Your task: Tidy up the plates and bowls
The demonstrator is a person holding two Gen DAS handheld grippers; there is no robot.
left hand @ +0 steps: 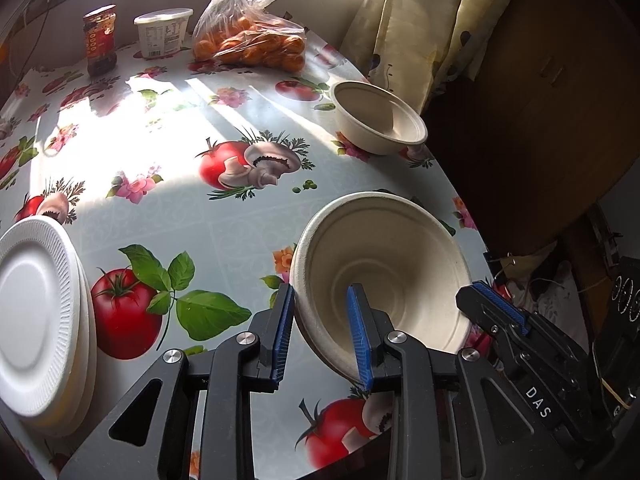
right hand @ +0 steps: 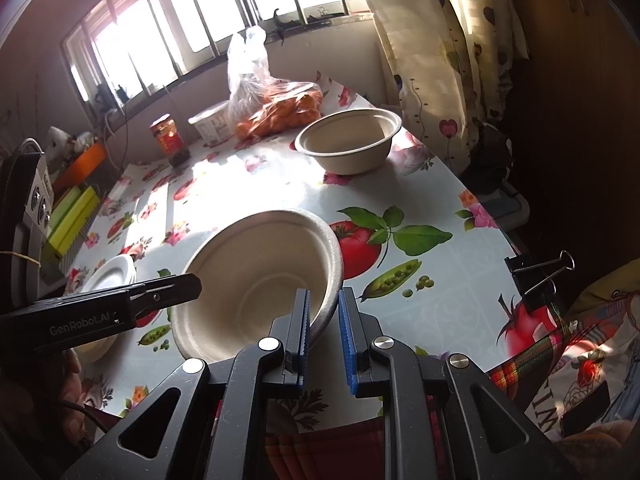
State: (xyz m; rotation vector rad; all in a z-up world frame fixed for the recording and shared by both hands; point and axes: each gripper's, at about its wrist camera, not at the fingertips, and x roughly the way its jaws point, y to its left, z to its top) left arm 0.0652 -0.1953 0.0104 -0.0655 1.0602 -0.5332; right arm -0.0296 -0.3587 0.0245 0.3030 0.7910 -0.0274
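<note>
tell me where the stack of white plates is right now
In the left wrist view, the white plates sit at the table's left edge, beside a printed tomato, left of the left gripper.

Left wrist view: we look steeply down along our left gripper (left hand: 324, 332) fingers, close over the near bowl (left hand: 384, 268).
Right wrist view: we look down past our right gripper (right hand: 324, 342) fingers at that bowl (right hand: 256, 280).
Shared: near bowl, far bowl (left hand: 378, 118) (right hand: 350, 140), table (left hand: 168, 208) (right hand: 432, 304) beyond both fingertips.
</note>
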